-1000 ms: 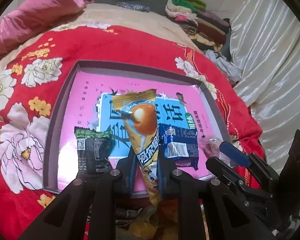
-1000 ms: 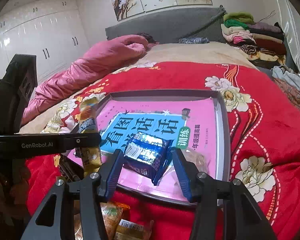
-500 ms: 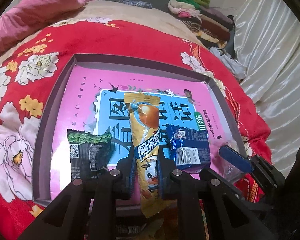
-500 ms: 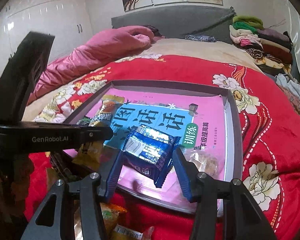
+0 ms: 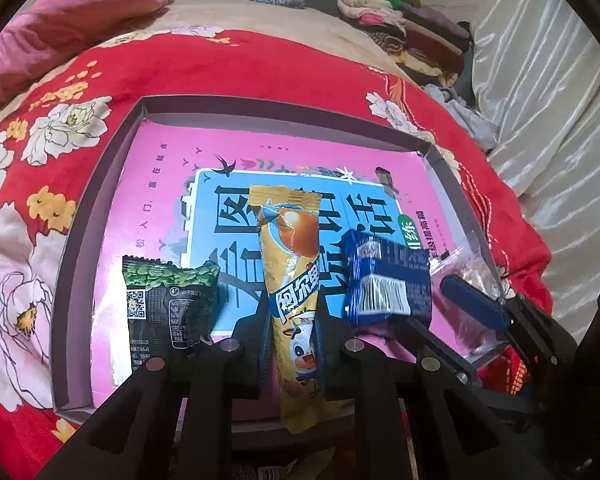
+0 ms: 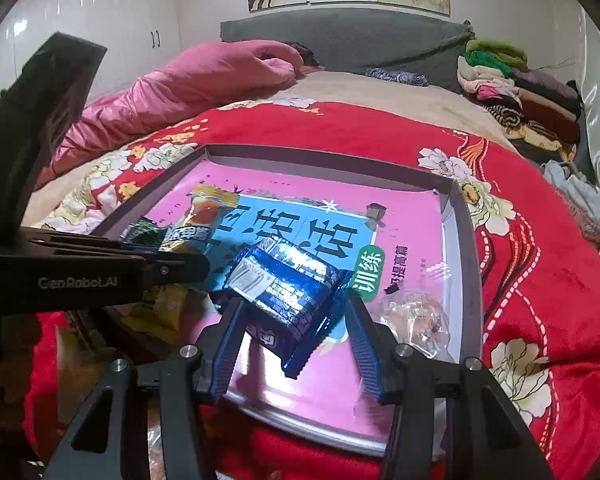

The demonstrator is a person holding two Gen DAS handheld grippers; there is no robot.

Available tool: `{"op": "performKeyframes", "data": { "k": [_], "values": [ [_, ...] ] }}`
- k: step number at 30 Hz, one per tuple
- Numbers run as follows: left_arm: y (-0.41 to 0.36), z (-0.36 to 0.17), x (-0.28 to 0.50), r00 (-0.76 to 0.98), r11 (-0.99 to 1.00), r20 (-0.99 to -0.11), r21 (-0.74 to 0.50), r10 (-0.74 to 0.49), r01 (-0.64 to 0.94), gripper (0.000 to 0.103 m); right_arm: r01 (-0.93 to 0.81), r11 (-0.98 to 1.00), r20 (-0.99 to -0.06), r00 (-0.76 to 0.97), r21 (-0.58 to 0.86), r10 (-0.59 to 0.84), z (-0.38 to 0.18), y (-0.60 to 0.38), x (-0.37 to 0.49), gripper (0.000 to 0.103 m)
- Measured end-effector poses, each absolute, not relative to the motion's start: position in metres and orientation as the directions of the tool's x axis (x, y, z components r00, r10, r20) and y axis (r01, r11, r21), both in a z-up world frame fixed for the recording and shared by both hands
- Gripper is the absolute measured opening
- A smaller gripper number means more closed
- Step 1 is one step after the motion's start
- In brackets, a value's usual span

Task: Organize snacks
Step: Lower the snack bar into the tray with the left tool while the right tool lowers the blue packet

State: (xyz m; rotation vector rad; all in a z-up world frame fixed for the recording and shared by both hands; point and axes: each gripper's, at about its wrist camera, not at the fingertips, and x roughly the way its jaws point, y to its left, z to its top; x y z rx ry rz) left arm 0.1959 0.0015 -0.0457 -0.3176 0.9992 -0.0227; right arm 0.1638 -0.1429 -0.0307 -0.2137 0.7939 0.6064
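Seen from the left wrist camera, the left gripper (image 5: 292, 344) is clamped on a long yellow snack stick (image 5: 294, 280), fingers pinching its lower part, top end pointing up over the shallow grey tray (image 5: 80, 236), bottom end hanging out past the tray's near edge. The tray sits on a red floral blanket (image 5: 260, 68) and is lined with a pink-and-blue book cover (image 5: 160, 184). Just left of the stick, a black-and-green packet (image 5: 166, 304) lies on the tray floor. Just right of it is a blue wrapped snack (image 5: 388, 280), with the right gripper's blue finger (image 5: 472, 304) beside it (a clear-wrapped piece (image 5: 472, 264) sits behind that finger, near the tray's right wall). From the right wrist camera, the right gripper (image 6: 296, 336) holds the blue wrapped snack (image 6: 288, 288) between its two blue fingers, pads on either side of it, packet tilted, low over the near part of the tray (image 6: 468, 264); contact with the tray floor can't be judged. The clear-wrapped piece (image 6: 416, 312) lies to its right on the tray floor. The left gripper's arm (image 6: 80, 276) crosses in from the left with the yellow snack stick (image 6: 196, 220) and the black-and-green packet (image 6: 144, 232) visible past it. Folded clothes (image 6: 512, 92) are stacked at the far right of the bed.
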Motion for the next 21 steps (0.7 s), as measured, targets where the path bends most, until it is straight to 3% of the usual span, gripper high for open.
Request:
{"op": "performKeyframes", "data": {
  "k": [21],
  "values": [
    [0.008,-0.0489,0.1981,0.531,0.944,-0.827,-0.298,-0.183,-0.14,0.02,-0.582,0.807,-0.717,0.521,0.099,0.464,-0.0288,-0.15,0.1659,0.052]
  ]
}}
